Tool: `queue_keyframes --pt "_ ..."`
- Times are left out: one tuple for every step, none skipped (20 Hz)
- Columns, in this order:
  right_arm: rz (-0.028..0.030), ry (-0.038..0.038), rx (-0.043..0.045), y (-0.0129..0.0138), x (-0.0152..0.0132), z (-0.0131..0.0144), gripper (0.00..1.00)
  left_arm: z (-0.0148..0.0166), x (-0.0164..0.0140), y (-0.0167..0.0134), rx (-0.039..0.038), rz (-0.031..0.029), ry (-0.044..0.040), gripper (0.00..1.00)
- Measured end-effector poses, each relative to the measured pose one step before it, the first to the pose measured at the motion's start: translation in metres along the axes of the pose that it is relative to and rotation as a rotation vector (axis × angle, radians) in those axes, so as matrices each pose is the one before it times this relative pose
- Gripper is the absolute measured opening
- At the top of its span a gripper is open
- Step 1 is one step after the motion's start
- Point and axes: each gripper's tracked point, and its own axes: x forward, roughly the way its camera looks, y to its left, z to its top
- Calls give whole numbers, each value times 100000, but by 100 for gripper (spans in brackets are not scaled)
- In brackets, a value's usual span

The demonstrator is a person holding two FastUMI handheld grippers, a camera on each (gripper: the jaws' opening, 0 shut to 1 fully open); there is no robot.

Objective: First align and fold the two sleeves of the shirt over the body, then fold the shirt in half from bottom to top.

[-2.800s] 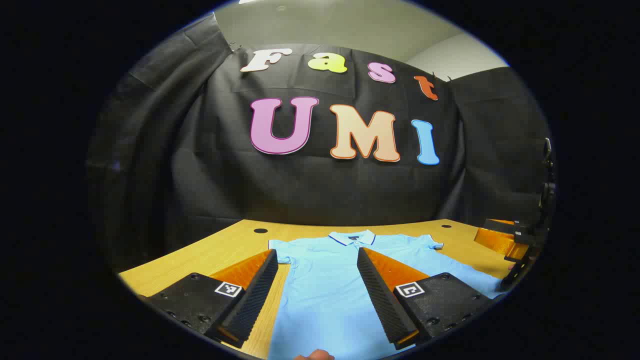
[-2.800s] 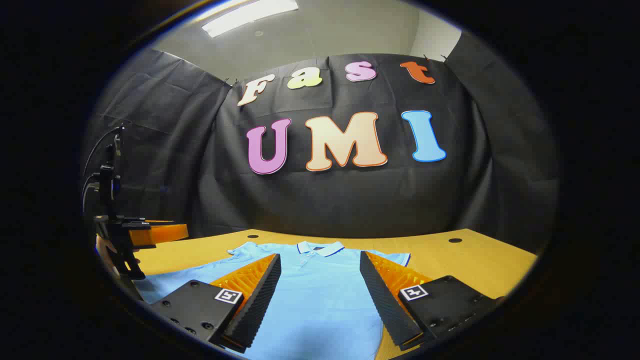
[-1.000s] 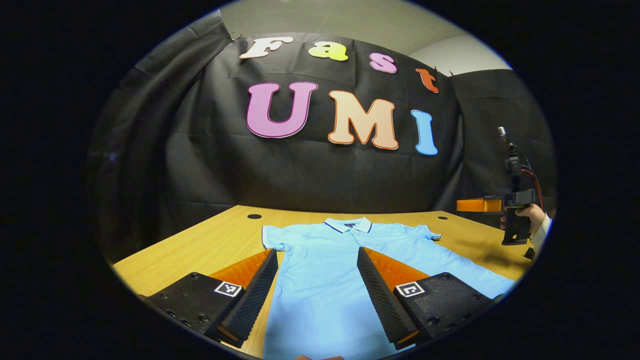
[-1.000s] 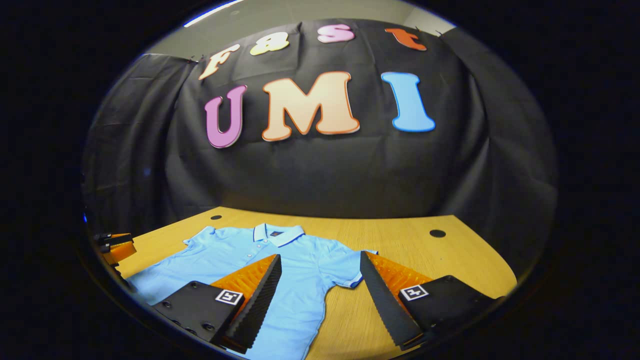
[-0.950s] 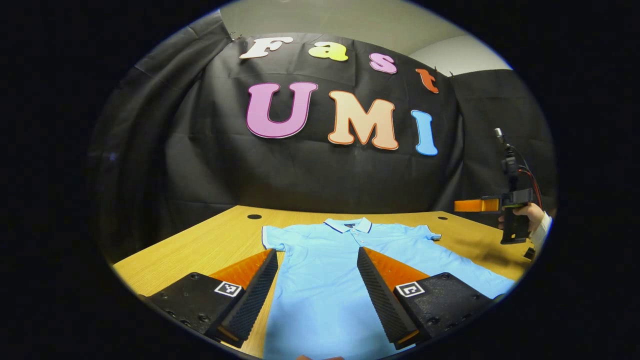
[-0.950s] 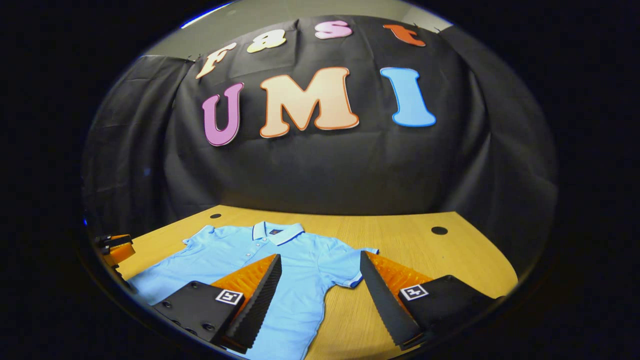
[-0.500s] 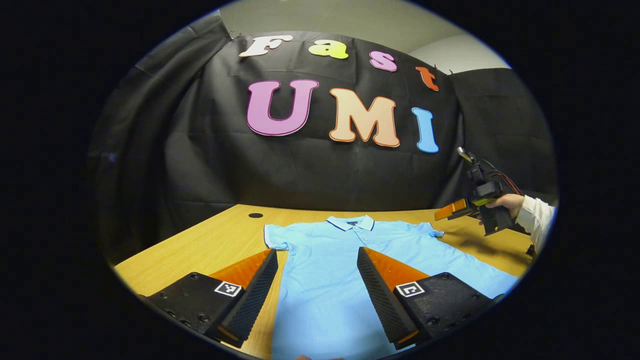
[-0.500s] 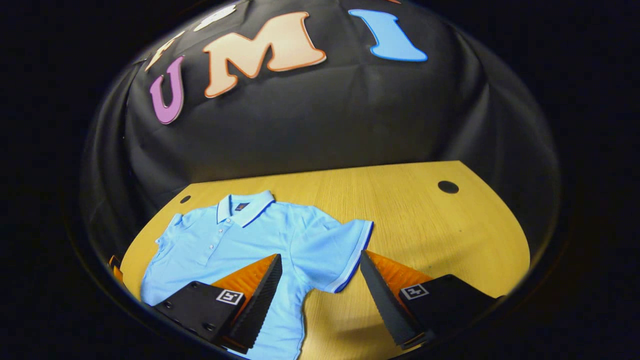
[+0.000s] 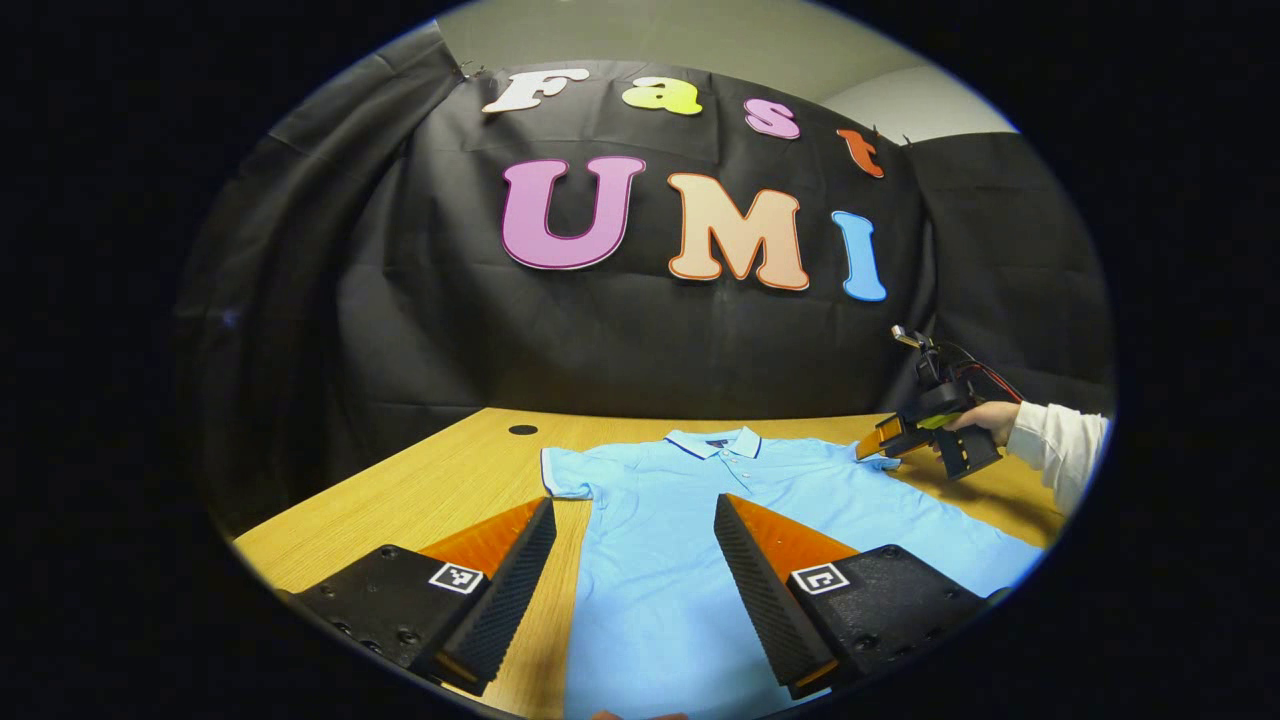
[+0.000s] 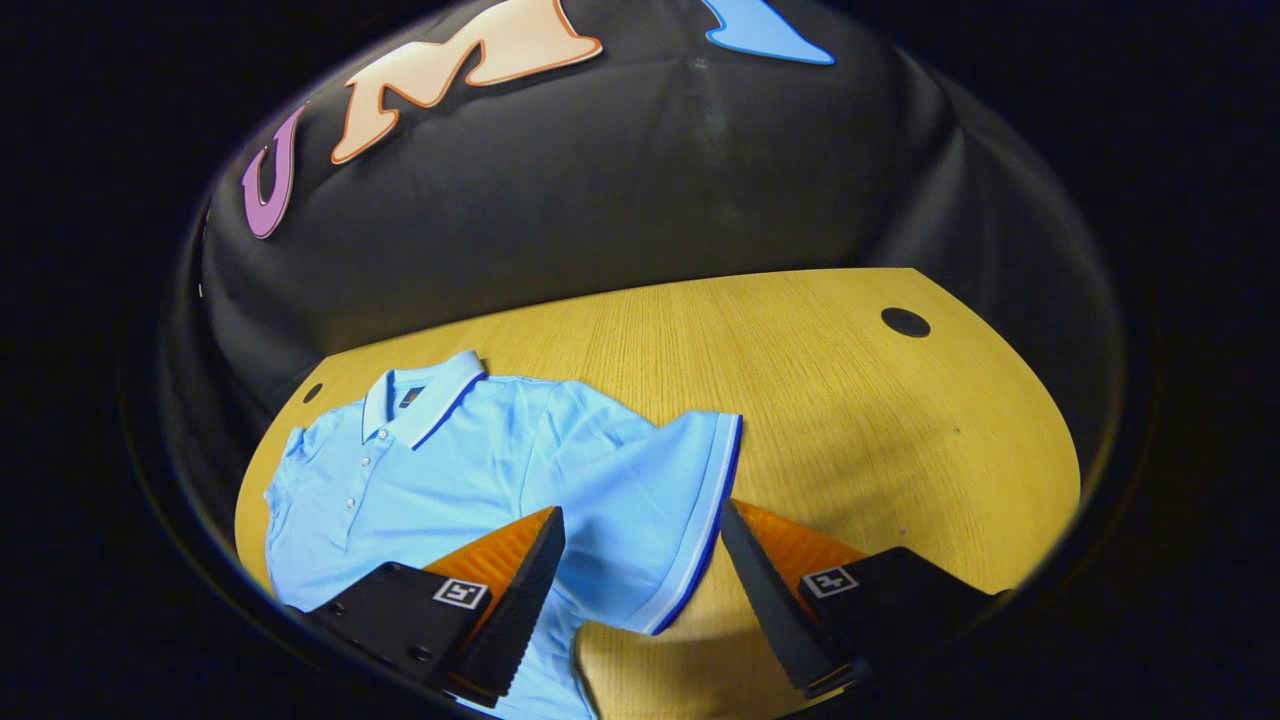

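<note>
A light blue polo shirt [image 9: 690, 520] lies flat on the wooden table [image 9: 450, 490], collar [image 9: 712, 442] at the far end. My left gripper [image 9: 633, 503] hovers open over the shirt's lower body, one finger above bare wood beside the shirt's left edge. In the right gripper view the shirt [image 10: 450, 470] spreads to the left. My right gripper [image 10: 641, 512] is open and tilted down, with the short sleeve [image 10: 670, 480] and its dark-edged cuff between the spread fingers. The left gripper view shows the right gripper [image 9: 868, 450] low at that sleeve, held by a hand in a white sleeve [image 9: 1055, 445].
Round cable holes sit in the table [image 10: 850, 400] at the far left [image 9: 522, 430] and at the far right [image 10: 905, 322]. Bare wood stretches to the right of the sleeve. The black cloth wall closes off the back of the table.
The right gripper has moved forward and tipped down onto the shirt's right sleeve, which now lies between its fingers. The left gripper has barely shifted.
</note>
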Motion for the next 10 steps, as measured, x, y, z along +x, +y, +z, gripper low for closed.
queue_keyframes --pt "-540 -18 -1132 7 34 -127 94 -169 -19 12 -226 122 276 95" --pt "-600 -711 -1875 -27 48 105 97 -70 47 -83 -336 -46 321 95" --pt "-1244 -293 -3077 -207 102 -281 94 -135 15 67 -195 -12 441 95" --pt "-2270 -501 -4451 -425 88 -115 95 47 58 -48 -34 146 176 95" --pt "577 -1052 -2246 207 109 56 90 12 -6 105 -69 116 -112 95" --pt "835 299 456 234 -136 -9 80 70 16 -85 -130 -9 -36 95" --pt "588 155 600 81 22 5 80 -15 -65 4 -49 -323 64 95" --pt "346 -250 -56 -96 167 135 74 17 -102 -128 274 -246 65 95" --pt "1523 -411 -410 81 -50 -35 68 9 -139 42 248 58 -331 95" --pt "1901 294 333 404 234 -87 60 151 -22 38 157 138 -278 95"
